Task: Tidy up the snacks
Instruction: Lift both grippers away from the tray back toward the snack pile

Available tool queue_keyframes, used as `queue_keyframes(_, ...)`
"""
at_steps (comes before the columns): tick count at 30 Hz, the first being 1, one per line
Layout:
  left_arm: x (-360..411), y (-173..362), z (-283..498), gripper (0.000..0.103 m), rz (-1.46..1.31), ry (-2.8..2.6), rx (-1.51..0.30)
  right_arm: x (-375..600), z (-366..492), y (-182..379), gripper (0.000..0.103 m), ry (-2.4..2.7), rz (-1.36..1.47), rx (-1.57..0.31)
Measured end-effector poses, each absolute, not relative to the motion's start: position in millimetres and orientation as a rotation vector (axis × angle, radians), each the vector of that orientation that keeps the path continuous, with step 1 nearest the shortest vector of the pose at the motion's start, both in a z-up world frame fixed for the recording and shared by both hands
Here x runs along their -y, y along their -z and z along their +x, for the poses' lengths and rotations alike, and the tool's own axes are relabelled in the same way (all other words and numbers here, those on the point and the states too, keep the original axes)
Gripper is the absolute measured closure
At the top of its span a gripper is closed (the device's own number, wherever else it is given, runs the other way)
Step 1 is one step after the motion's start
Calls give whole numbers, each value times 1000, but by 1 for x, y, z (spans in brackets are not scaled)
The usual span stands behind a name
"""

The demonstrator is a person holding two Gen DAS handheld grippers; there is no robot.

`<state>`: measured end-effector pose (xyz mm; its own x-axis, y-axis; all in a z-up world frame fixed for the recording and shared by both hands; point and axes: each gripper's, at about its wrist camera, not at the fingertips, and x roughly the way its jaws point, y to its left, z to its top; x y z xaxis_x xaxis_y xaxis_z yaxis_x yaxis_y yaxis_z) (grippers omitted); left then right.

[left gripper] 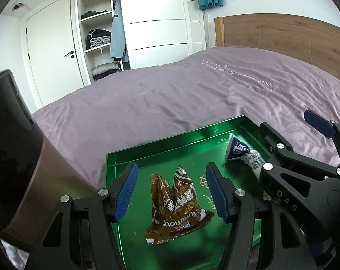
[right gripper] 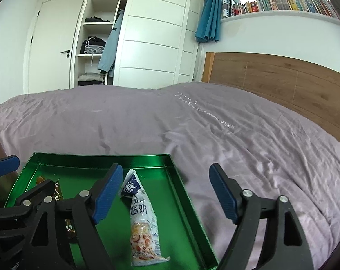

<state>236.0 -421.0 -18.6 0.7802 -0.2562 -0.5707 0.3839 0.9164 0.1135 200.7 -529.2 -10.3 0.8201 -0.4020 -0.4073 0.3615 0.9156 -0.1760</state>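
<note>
Green metal tray (left gripper: 161,145) lies on the mauve bedspread (left gripper: 170,94), near the bed's close edge. Two snack packets lie inside it, apart. A crumpled brown packet (left gripper: 174,204) lies in the middle, flat, its printed seam end toward the camera. A white-and-blue packet (right gripper: 143,220) lies along the tray's right side, its long axis running from the near edge to the far wall, the torn blue end pointing at the far wall.

Left gripper (left gripper: 172,191) hangs over the brown packet with its jaws apart and nothing between the pads; the packet lies below them, untouched. Right gripper (right gripper: 165,193) is likewise wide open and empty, one finger over the tray beside the white packet, the other out past the tray's right wall over the spread.

A dark, blurred object (left gripper: 14,153) crowds the left side of the left wrist view, close to the tray's left wall. In that view the right gripper's frame covers the tray's right corner and the white packet's near end.

Beyond the tray the spread is open all the way to the wooden headboard (right gripper: 282,83) and the wardrobe (right gripper: 147,36).
</note>
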Motion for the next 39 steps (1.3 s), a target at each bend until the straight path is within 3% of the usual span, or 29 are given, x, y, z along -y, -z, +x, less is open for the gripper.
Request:
queue_keyframes(14,410,-35,177,45,268,368,-576,520,166,-37,0,395,-73,-535)
queue_keyframes(20,400,-61,144,32,293,373,-554,517,152,-53,0,329,-5,-563)
queue_keyframes(24,389,-76,121,31,304,388,-530,513,135,-57,0,300,49,-578)
queue_keyframes(32,338,-108,72,31,286,403,-508,515,81,-64,0,294,167,-604)
queue_keyframes(39,249,-136,39,31,273,284,-490,498,30,-85,0,279,203,-604)
